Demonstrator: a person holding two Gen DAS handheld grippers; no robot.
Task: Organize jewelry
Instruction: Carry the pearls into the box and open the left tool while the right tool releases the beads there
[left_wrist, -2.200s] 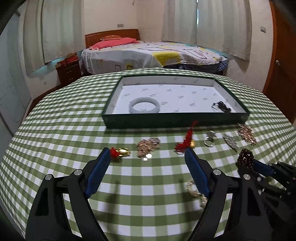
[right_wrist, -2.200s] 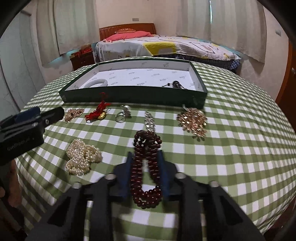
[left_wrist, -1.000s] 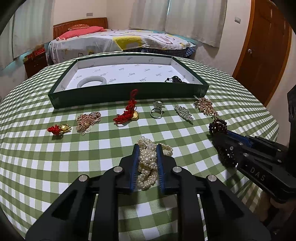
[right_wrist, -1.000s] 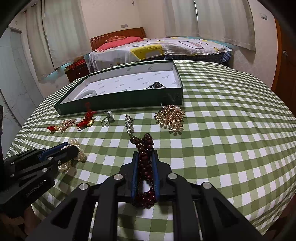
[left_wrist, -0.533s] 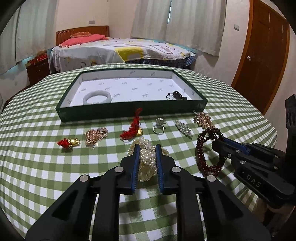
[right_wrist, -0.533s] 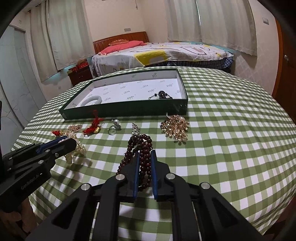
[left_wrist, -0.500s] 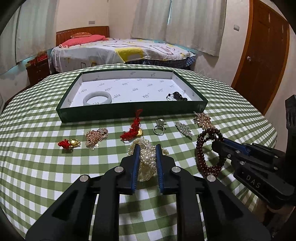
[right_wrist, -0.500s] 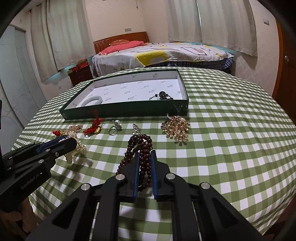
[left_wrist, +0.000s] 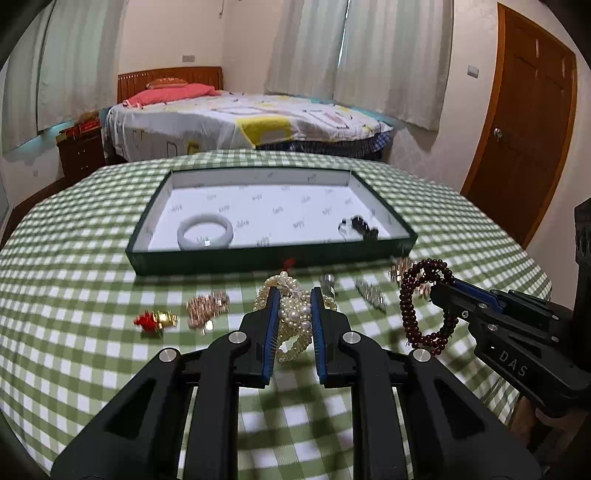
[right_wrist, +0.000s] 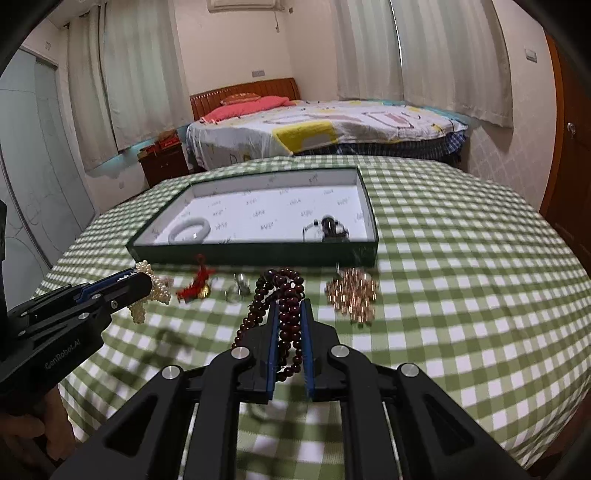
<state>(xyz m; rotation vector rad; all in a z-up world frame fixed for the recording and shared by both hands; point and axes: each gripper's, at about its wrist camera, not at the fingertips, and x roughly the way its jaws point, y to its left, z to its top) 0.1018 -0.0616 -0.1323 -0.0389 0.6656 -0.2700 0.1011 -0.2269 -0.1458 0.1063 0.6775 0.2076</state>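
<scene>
My left gripper (left_wrist: 294, 295) is shut on a cream pearl necklace (left_wrist: 293, 314) and holds it above the checked tablecloth, in front of the green tray (left_wrist: 236, 258). My right gripper (right_wrist: 289, 306) is shut on a dark red bead bracelet (right_wrist: 284, 291), also lifted off the table; it shows in the left wrist view (left_wrist: 421, 306) at the right. The tray holds a white bangle (left_wrist: 205, 232) at the left and a small black piece (left_wrist: 360, 225) at the right.
On the cloth before the tray lie a red and gold charm (left_wrist: 153, 319), a rose-gold cluster (left_wrist: 207, 306), a red tassel charm (right_wrist: 197, 286), a silver ring (right_wrist: 238, 288), a silver brooch (left_wrist: 371, 293) and a gold cluster (right_wrist: 352, 291). A bed stands behind the table.
Both grippers have risen and moved forward towards the tray with their jewelry. The pearl necklace and the bead bracelet now hang higher off the cloth.
</scene>
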